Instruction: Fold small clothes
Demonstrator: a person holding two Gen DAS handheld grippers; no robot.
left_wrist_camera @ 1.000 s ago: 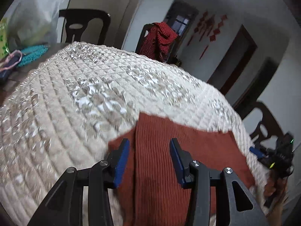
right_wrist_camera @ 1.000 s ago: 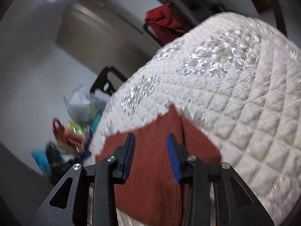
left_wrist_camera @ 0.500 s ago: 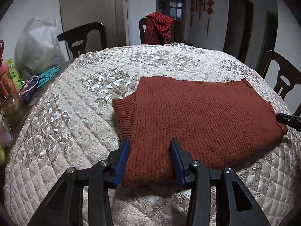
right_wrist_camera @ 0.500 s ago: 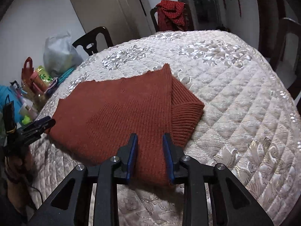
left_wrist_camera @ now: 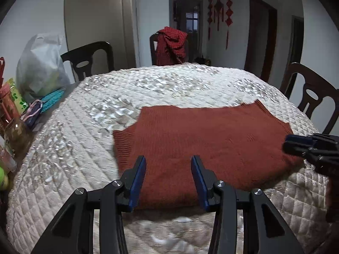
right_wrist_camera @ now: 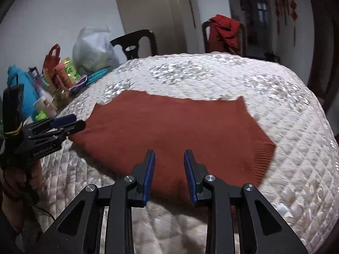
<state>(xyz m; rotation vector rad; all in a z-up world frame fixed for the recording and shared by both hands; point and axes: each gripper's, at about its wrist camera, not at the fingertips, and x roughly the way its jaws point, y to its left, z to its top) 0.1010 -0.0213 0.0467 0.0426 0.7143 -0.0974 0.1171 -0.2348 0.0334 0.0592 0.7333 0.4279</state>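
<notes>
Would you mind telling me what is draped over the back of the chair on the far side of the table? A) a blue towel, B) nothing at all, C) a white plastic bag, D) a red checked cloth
D: a red checked cloth hangs over the far chair behind the quilted table, while the rust sweater lies flat on the table.

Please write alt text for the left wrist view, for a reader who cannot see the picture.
A rust-red sweater lies folded flat on a table with a quilted cream cover, and the left gripper hangs open over its near edge, holding nothing. The right gripper enters from the right edge of the picture. Dark chairs and a plastic bag stand behind.
</notes>
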